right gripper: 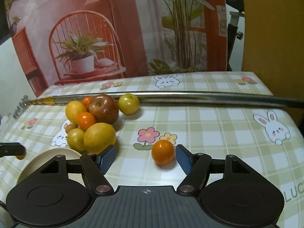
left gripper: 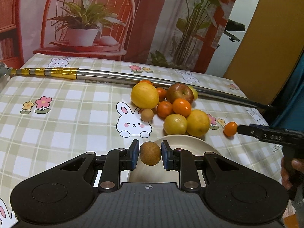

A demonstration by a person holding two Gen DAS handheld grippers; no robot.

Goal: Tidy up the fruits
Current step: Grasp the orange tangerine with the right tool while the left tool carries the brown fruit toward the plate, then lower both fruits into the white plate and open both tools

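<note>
- A telescopic metal pole with gold bands lies across the far side of the checked bunny tablecloth.
- The left gripper pinches a small brown round fruit between its blue pads, above the cream plate.
- Behind the plate sits the fruit pile: a large yellow citrus, a red apple, tangerines, two lemons and another small brown fruit.
- The right gripper has its fingers spread wide on either side of a lone orange kumquat resting on the cloth, apart from the pile; neither pad touches it.
</note>
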